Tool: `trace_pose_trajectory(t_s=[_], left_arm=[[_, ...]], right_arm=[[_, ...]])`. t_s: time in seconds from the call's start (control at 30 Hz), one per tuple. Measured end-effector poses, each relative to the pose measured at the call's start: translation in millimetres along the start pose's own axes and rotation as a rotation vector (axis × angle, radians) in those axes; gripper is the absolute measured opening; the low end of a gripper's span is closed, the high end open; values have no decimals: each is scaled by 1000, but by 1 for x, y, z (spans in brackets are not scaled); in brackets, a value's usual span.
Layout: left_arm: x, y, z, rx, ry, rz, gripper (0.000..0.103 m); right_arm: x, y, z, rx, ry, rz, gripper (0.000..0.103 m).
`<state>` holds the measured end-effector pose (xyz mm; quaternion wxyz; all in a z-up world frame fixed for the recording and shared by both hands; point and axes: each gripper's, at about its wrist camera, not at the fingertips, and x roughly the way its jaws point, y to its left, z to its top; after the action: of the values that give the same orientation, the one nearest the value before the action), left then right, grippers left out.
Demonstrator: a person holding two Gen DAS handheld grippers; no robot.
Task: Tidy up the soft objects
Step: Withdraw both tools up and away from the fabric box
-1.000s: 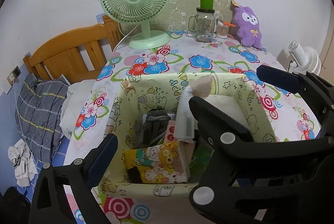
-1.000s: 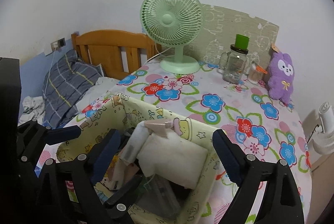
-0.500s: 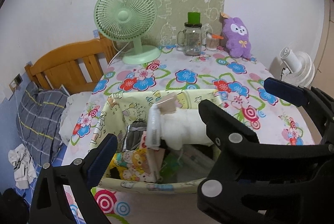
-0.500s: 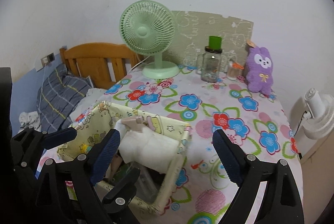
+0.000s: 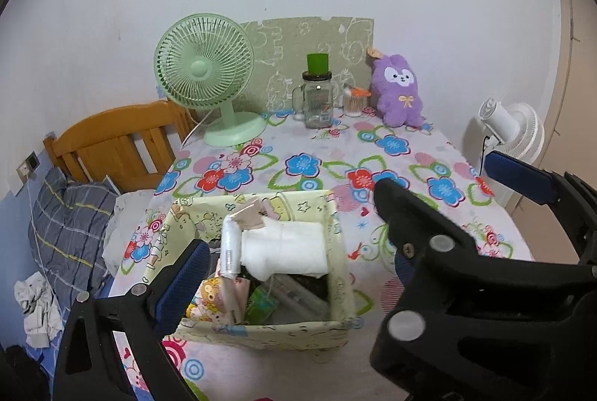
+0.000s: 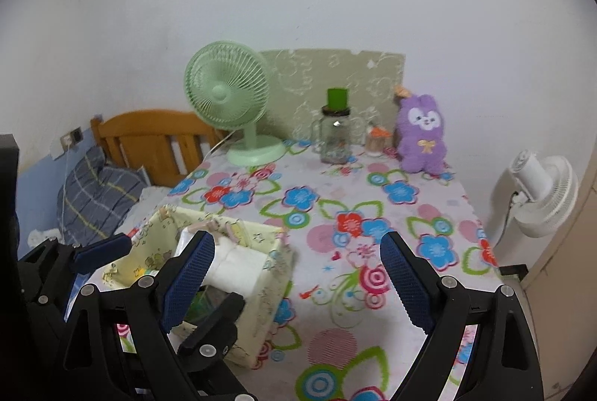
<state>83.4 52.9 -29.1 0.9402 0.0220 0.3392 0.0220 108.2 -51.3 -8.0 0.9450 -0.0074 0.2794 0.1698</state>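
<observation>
A pale yellow fabric basket (image 5: pixel 261 328) with cartoon prints stands on the floral tablecloth near the front edge; it also shows in the right wrist view (image 6: pixel 257 319). It holds a folded white cloth (image 5: pixel 287 248), a wrapped white roll (image 5: pixel 229 251), a cartoon print cloth (image 5: pixel 211 296) and other soft items. A purple plush rabbit (image 5: pixel 397 89) sits at the back of the table, also in the right wrist view (image 6: pixel 421 136). My left gripper (image 5: pixel 287 274) is open and empty, held back from the basket. My right gripper (image 6: pixel 294 281) is open and empty to the right of the basket.
A green desk fan (image 5: pixel 209 76), a glass jar with a green lid (image 5: pixel 317 95) and a small cup (image 5: pixel 354 102) stand at the back. A wooden bed head (image 5: pixel 115 139) and grey bedding (image 5: pixel 71 221) lie left. A white fan (image 5: pixel 515 128) stands right.
Both grippers have pulled up and back from the basket, which now looks smaller and lower in both views. The basket's contents have not moved.
</observation>
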Motion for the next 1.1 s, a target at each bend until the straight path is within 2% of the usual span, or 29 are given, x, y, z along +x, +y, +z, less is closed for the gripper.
trace_pose_trajectory(t_s=[0.3,0.67,1.1], left_arm=[[-29,-24,5,4,-58,-12,100],[-67,-45,6,-1,-146,10,103],[-93,-48,0,-35,-201,46,103]], right_arm=[[-44,-25,2,29,-84,-56,97],[-94,-55,-4,74,-157,-130,101],[-130,-87,-19,142,-184,-200,102]])
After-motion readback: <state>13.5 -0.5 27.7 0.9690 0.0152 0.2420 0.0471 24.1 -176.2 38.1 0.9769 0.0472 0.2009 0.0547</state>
